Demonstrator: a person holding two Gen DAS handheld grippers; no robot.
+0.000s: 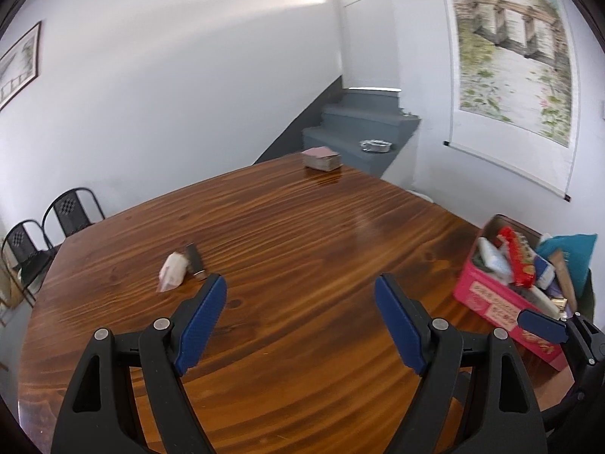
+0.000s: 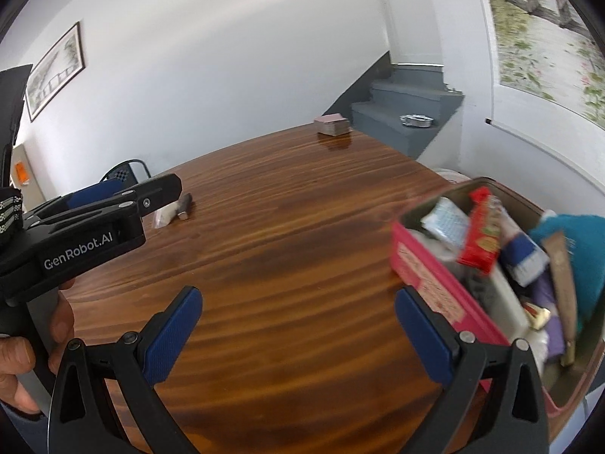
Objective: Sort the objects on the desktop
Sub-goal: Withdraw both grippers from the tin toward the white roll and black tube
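On the wooden table [image 1: 287, 234] lie a small white packet [image 1: 172, 270] and, touching it on its right, a dark lighter-like stick [image 1: 195, 261]; both also show far left in the right wrist view, packet [image 2: 165, 215] and stick [image 2: 185, 202]. My left gripper [image 1: 300, 297] is open and empty, just right of and nearer than the stick. A pink box [image 1: 503, 302] full of packets sits at the table's right edge. My right gripper [image 2: 298, 308] is open and empty, its right finger against the pink box [image 2: 427, 276]. A stack of cards [image 1: 322, 159] rests at the far edge.
Two black metal chairs [image 1: 56, 223] stand past the table's left side. Grey steps [image 1: 363, 132] rise behind the far corner, with a foil tray [image 1: 375, 146] on one. A scroll painting [image 1: 510, 49] hangs on the right wall. A hand [image 2: 22, 340] holds the left gripper's handle.
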